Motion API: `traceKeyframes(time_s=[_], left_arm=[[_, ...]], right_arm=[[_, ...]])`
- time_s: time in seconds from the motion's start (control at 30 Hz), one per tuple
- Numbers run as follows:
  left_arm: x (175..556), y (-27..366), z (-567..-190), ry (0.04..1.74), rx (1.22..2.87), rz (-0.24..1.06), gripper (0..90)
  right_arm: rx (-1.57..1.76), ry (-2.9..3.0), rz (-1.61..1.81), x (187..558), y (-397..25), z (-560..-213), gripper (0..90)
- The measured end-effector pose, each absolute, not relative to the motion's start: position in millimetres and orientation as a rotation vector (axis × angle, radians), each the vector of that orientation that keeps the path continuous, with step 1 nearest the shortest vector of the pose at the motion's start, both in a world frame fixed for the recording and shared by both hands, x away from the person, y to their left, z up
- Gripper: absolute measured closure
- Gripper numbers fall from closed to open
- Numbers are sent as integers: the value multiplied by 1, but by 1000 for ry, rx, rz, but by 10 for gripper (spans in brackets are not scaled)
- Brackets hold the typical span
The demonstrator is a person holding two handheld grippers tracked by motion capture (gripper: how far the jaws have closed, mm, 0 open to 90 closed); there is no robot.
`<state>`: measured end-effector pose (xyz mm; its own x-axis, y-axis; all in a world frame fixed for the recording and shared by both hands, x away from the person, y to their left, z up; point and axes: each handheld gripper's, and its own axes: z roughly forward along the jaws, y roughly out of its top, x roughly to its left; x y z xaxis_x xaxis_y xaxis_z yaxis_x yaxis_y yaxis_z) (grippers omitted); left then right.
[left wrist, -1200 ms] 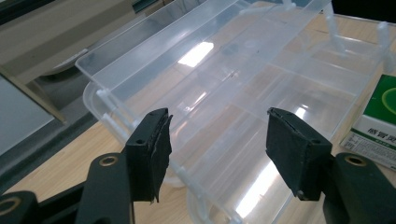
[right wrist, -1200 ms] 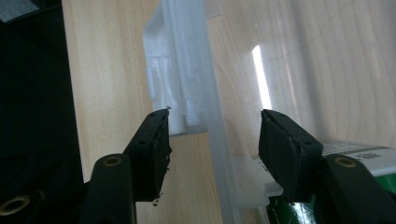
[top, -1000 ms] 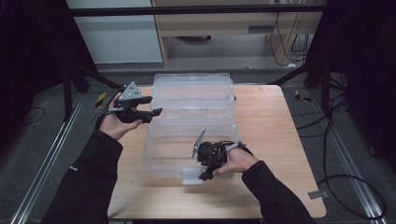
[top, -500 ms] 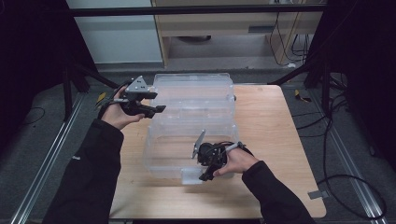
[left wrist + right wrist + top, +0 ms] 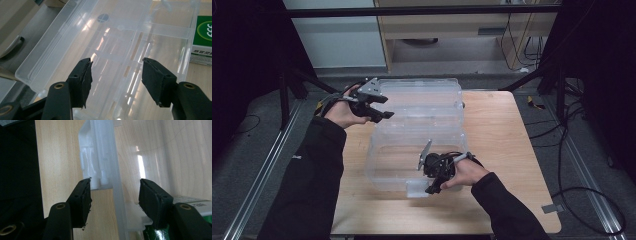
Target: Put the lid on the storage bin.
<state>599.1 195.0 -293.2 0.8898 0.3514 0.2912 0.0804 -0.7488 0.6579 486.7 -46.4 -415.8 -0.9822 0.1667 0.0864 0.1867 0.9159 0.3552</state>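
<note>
A clear rectangular plastic storage box [image 5: 412, 150] is sitting on the pale wooden table [image 5: 507, 145], its clear flat lid [image 5: 422, 97] lying open beyond it toward the far edge. The right gripper [image 5: 435, 184] is being held at the box's near wall, jaws parted and astride that wall. In the right gripper view a moulded translucent latch [image 5: 93, 165] is being shown just ahead of one jaw, with the wall's rim running between the two jaws; neither pad can be told to be touching it. The left gripper [image 5: 379, 112] is being held over the lid's left corner, jaws apart and holding nothing.

In the left gripper view a green and white cardboard carton [image 5: 202, 40] is being shown at the frame's right, just past the box's side, printed with white digits reading "999" in a green oval and small characters too small to read. A corner of the same carton [image 5: 185, 202] is being seen beside one right jaw.

Bare tabletop is being left open to the right of the right gripper, out to the table's edge.
</note>
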Motion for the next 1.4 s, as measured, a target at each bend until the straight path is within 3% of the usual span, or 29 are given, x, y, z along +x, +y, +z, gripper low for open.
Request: traceKeyframes(time_s=[0.6,1.4], left_arm=[[604,163,-305,151,2535,620,431],[604,151,-315,66,2633,668,704]], right_arm=[[-266,-3031,-581,487,-46,-416,435],[-285,-3038,-568,486,-45,-416,434]])
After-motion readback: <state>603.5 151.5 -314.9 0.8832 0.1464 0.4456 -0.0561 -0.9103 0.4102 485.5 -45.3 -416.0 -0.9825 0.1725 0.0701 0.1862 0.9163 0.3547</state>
